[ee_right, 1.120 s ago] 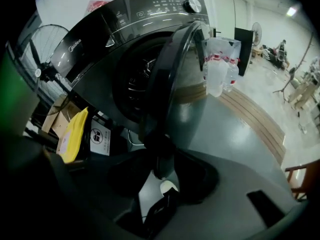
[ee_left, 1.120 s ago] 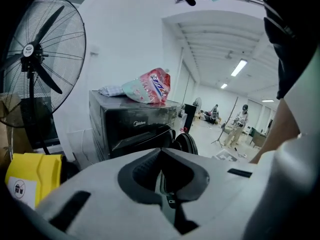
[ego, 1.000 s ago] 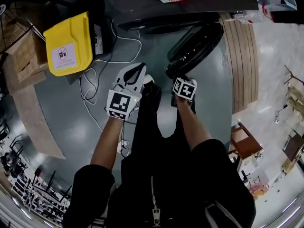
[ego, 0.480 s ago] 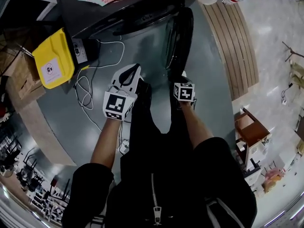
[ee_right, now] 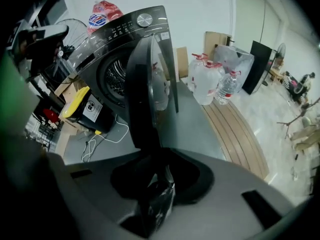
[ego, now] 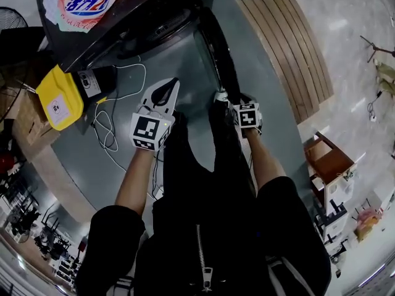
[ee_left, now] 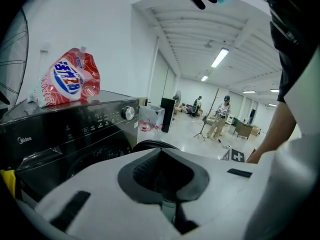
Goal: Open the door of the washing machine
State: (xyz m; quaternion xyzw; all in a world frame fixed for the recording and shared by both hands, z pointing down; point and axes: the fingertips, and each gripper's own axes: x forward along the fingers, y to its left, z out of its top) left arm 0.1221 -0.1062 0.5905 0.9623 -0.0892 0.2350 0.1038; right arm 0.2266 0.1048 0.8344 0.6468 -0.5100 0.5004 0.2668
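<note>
At the far edge of the grey floor (ego: pixel 185 60), the door (ego: pixel 219 48) of the washing machine (ego: pixel 123 23) stands swung wide. The right gripper (ego: pixel 223 97) grips its rim, the jaws having just closed tighter. The left gripper (ego: pixel 173 85) hangs nearby, jaws together, empty. A yellow bin (ego: pixel 58 97) sits left.

Grey floor (ego: pixel 80 162) bearing washing machine (ego: pixel 154 11), yellow box (ego: pixel 58 97), white cable (ego: pixel 105 128), wooden slats (ego: pixel 290 48)

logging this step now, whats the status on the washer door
Left gripper shut, empty. Right gripper jaws just closed further, clamped on door rim. It stands wide open. Floor cable left of it, clear.
</note>
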